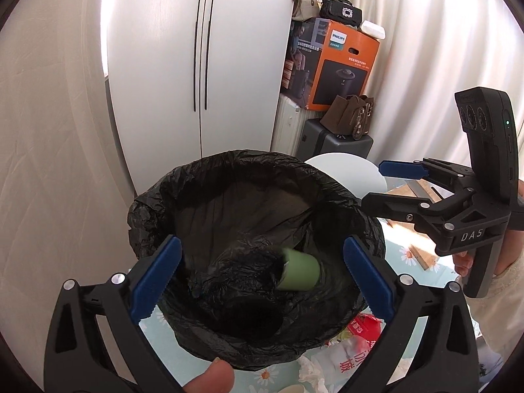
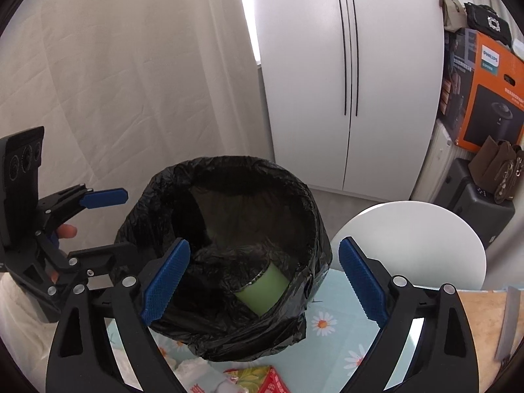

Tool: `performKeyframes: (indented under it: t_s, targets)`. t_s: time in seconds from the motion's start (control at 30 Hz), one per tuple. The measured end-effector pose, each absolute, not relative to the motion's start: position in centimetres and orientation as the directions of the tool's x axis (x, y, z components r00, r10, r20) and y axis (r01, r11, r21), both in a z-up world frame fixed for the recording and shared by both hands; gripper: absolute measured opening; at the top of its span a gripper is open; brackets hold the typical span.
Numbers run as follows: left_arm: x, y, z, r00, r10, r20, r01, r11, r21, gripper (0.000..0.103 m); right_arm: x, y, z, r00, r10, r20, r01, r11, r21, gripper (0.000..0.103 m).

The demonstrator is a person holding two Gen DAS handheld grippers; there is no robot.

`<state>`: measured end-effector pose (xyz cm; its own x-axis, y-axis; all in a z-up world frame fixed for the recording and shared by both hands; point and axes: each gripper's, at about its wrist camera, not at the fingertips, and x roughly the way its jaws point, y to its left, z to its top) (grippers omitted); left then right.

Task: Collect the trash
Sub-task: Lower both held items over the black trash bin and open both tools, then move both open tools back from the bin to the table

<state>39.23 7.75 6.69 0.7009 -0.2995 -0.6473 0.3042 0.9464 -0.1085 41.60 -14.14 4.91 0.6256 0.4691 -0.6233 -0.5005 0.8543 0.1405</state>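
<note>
A bin lined with a black bag (image 1: 229, 177) stands on the flowered table; it also shows in the right wrist view (image 2: 229, 170). A green paper cup (image 1: 299, 270) lies on its side inside the bag, also seen in the right wrist view (image 2: 265, 290). My left gripper (image 1: 262, 281) is open and empty above the bin's near rim. My right gripper (image 2: 265, 281) is open and empty over the bin; it shows from the side in the left wrist view (image 1: 383, 183). Red and white wrappers (image 1: 353, 344) and crumpled tissue lie on the table by the bin, also in the right wrist view (image 2: 258, 380).
A white round stool (image 2: 425, 242) stands past the table. A wooden board (image 2: 481, 321) lies at the table's right. A white wardrobe (image 2: 344, 82), curtains, suitcases and an orange box (image 1: 337, 65) are behind.
</note>
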Motion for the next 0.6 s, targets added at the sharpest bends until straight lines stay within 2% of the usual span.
performKeyframes:
  t_s: [0.6]
  targets:
    - [29.1, 8.3, 4.2, 0.676, -0.164, -0.718, 0.190, 0.981, -0.045, 0.097, 33.1, -18.5, 3.6, 0.649, 0.388, -0.655, -0.433, 0.896, 0.102, 0.089]
